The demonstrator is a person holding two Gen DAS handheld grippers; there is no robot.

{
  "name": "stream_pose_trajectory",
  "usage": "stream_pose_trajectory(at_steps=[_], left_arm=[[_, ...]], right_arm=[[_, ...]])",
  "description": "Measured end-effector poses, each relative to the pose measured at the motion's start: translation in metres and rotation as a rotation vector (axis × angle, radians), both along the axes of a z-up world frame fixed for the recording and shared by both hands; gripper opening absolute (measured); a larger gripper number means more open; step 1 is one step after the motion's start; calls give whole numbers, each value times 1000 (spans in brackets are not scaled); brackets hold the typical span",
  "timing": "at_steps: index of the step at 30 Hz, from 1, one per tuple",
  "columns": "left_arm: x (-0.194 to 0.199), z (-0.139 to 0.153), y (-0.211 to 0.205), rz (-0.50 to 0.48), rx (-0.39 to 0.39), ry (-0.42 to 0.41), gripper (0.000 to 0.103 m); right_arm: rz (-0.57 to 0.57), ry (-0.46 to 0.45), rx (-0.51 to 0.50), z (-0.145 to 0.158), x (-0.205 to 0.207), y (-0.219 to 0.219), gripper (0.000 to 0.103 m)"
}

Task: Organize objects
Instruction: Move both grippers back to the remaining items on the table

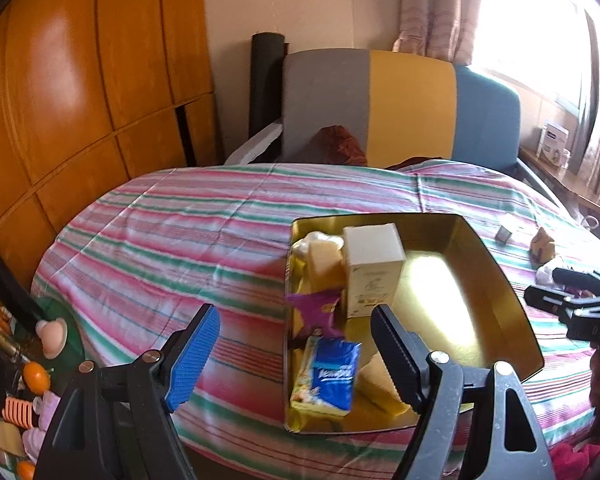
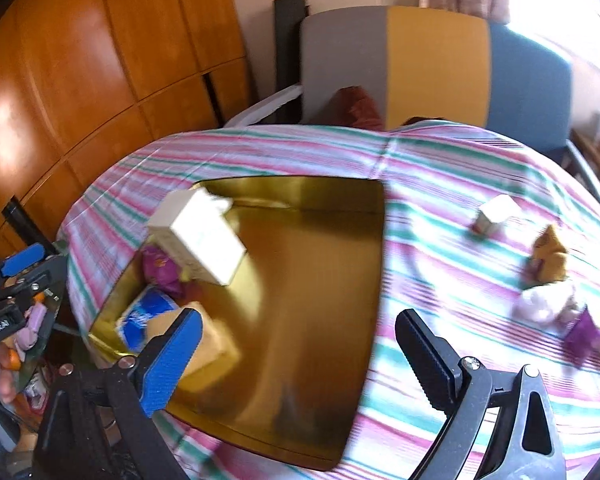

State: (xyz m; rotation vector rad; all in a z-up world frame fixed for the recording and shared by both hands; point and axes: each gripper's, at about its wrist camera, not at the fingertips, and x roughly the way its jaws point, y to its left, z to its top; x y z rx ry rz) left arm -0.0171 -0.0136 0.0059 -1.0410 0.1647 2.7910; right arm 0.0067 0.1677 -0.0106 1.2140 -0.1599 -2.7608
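A gold tray lies on the striped bed. Along its left side stand a white box, a purple wrapper, a blue tissue pack and yellow blocks. My left gripper hangs open above the tissue pack, touching nothing. My right gripper is wide open over the bare gold floor of the tray, with nothing between its fingers. On the bedspread right of the tray lie a small white box, a yellow packet, a white wad and a purple wrapper.
A wooden wardrobe fills the left. The grey, yellow and blue headboard stands behind the bed. Cluttered small items sit low beside the bed's left edge. A sill with a box runs along the right.
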Motion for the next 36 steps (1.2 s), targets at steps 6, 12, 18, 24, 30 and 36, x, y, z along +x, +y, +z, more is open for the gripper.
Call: stream_pose_trajectory(at_steps=[6,12,18,24,30,36], left_arm=[[-3,6,25,-65,-4,1,79],[-5,12,55,-140,-11,6,79],[-9,28,96,-248,15,23,79],[-18,33,155,-340,40,-21,79],[-43,18,223,-427,35,-116,79],[-74,-11,284,-450,-8,-216,79]], right_arm=[[-109,5,44,7,11,58,98],[-220,3,102,13,23,119,99],[-352,-8,155,8,33,184,99],[-564,-6,53,-15,56,255,99],[-690,-29,-82,-18,69,291,99],[-705,-35,-103,-16,71,291,99]])
